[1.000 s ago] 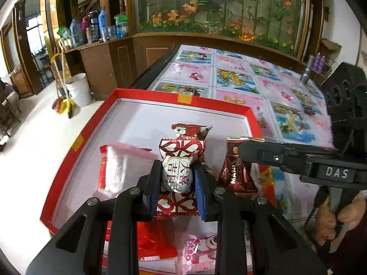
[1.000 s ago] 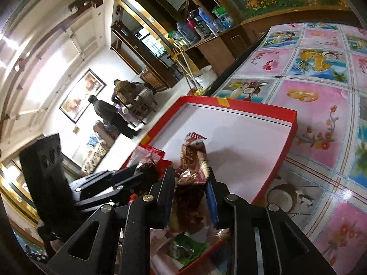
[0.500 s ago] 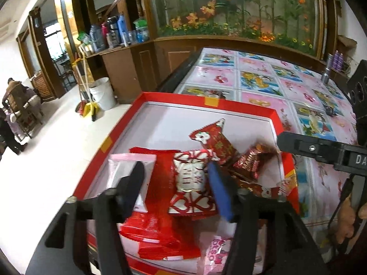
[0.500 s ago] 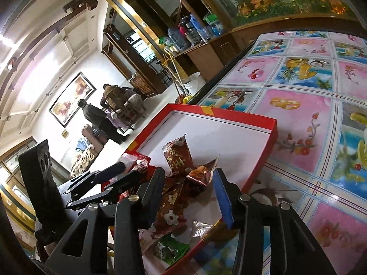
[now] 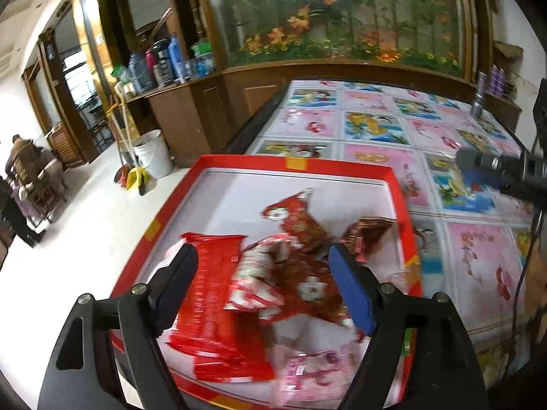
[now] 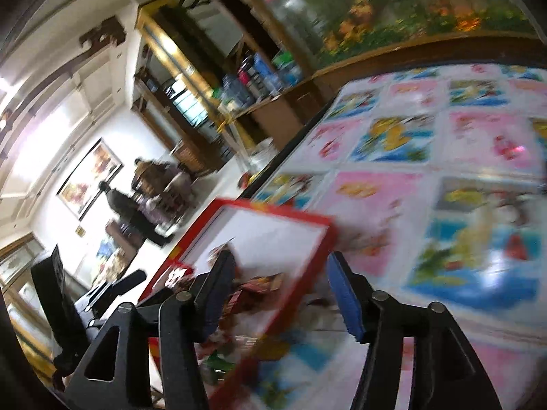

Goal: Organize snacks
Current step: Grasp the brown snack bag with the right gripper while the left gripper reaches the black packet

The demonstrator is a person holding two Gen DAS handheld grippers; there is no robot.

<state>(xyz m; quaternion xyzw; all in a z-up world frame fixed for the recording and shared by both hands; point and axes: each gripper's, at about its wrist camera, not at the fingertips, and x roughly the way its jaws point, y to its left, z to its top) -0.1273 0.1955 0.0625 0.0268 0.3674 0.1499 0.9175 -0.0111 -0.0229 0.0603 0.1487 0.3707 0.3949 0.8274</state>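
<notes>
Tabletop w/ floral tiled cloth (image 5: 383,130); red tray (image 5: 338,168) at its near-left edge holds the snack packets (image 5: 294,273). Left gripper (image 5: 263,283) spread wide, empty, directly over the pile, so it's nearer. Right gripper (image 6: 280,290) also spread, empty, straddling tray's right rim; pile sits to its left. Frames blurry.

Both wrist views look down close, sharing the red tray (image 5: 398,191), right one blurred

A red-rimmed white tray (image 5: 398,191) holds red, pink and brown snack packets (image 5: 218,294) on a pink-and-blue pictured tablecloth (image 5: 376,126).
</notes>
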